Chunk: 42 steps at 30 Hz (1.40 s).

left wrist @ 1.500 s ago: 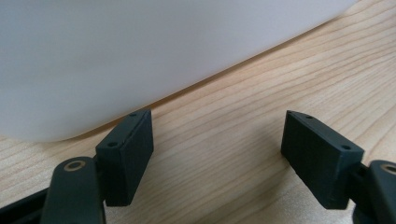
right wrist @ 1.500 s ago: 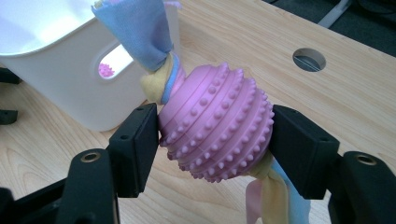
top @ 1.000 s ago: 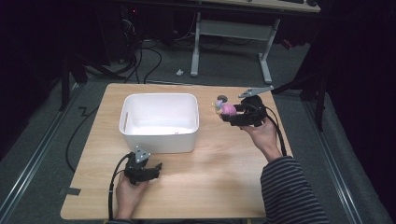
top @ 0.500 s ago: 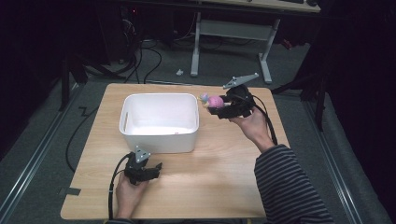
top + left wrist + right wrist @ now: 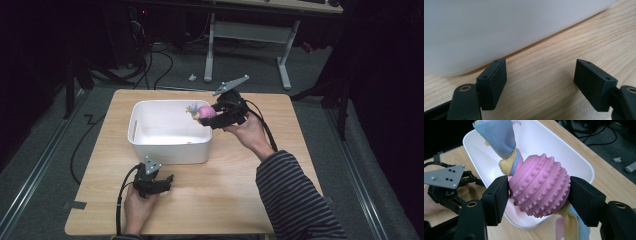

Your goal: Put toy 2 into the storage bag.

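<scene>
Right hand-held gripper point(image 5: 537, 195): clamped on the pink knobbly ball point(image 5: 540, 186), centre frame, over the white tub's point(image 5: 170, 150) right rim.
Left hand-held gripper point(image 5: 540, 82): wide apart, empty, on the surface point(image 5: 564, 57).
Risk: released here, the ball may strike the rim and bounce outside.

Dim room, dark surroundings, table lit from above, soft shadows, close views sharp

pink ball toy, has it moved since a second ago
Yes. The pink ball toy, clamped in the right tongs, has travelled left in the high view, from beside the white bin to over its right rim.
</scene>
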Available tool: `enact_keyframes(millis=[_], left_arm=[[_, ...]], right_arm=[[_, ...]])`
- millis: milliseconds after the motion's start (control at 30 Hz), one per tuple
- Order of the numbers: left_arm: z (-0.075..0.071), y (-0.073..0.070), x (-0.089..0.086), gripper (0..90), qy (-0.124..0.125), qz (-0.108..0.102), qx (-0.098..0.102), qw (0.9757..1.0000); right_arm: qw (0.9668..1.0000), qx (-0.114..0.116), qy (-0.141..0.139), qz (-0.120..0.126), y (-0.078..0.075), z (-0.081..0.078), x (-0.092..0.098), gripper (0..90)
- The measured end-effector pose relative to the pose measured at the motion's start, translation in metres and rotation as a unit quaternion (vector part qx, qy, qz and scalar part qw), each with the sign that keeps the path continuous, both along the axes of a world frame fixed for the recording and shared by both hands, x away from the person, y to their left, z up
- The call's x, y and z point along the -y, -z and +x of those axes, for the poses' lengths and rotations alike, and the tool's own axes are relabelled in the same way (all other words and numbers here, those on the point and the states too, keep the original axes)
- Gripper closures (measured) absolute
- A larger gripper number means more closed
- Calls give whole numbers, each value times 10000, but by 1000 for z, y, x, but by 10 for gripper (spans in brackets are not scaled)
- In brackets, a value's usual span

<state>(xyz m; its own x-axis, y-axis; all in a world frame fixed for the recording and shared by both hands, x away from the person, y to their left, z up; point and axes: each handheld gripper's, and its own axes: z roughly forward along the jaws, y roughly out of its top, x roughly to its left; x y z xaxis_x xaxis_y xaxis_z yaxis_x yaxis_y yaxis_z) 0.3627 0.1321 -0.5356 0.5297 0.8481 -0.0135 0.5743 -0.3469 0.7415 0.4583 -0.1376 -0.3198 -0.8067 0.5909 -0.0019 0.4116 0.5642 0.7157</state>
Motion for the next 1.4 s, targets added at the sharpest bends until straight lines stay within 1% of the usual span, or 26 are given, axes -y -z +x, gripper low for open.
enact_keyframes(millis=[100,267,400,433,500,533,567,600,667,733,800,833,867,933,967,1033,1100,1133,1200,1267,1333,1367,1400], left_arm=[[0,0,0,266,-1,5,0,10000],[0,0,0,265,-5,-3,4,10000],[0,0,0,264,7,12,-3,10000],[0,0,0,264,8,13,-3,10000],[0,0,0,264,8,13,-4,10000],[0,0,0,264,13,18,-3,10000],[0,0,0,264,14,19,-4,10000],[0,0,0,264,16,20,-6,10000],[0,0,0,264,18,22,-8,10000],[0,0,0,264,17,21,-7,10000],[0,0,0,264,15,15,-6,10000],[0,0,0,264,15,17,-6,10000],[0,0,0,264,4,-3,-1,10000],[0,0,0,264,5,-3,0,10000],[0,0,0,263,5,-5,-3,10000],[0,0,0,262,13,3,-5,10000],[0,0,0,262,12,1,-5,10000],[0,0,0,261,11,0,-4,10000],[0,0,0,261,14,-1,-8,10000],[0,0,0,261,12,-4,-7,10000],[0,0,0,261,10,-1,-7,10000],[0,0,0,261,7,-3,-5,10000],[0,0,0,261,7,-2,-4,10000]], right_arm=[[9998,-104,-76,-150,5,1,-13,344],[9989,-168,-250,-361,11,-1,-31,343],[9973,-255,-380,-577,18,-3,-44,342],[9967,-323,-391,-635,21,-3,-48,342],[9964,-344,-402,-657,23,-2,-50,342],[9956,-387,-433,-729,26,-2,-53,341],[9956,-387,-433,-729,26,-2,-53,341],[9946,-454,-451,-816,29,-3,-57,341],[9943,-455,-478,-834,30,-3,-57,341],[9936,-509,-469,-892,33,-3,-58,340],[9937,-553,-452,-865,36,-2,-58,340],[9937,-529,-484,-857,36,-1,-57,331],[9943,-522,-474,-799,36,-1,-56,321],[9958,-476,-417,-658,34,-1,-54,297],[9966,-417,-373,-600,32,-2,-53,297],[9975,-319,-334,-526,30,-5,-48,303],[9984,-197,-275,-448,28,-8,-39,320],[9989,-149,-254,-364,28,-9,-33,328],[9995,-116,-123,-249,25,-13,-21,337],[9999,-5,28,-121,23,-19,-4,347],[9998,73,187,14,22,-25,15,358],[9994,114,296,133,21,-29,27,362],[9990,149,379,197,21,-32,36,365]])
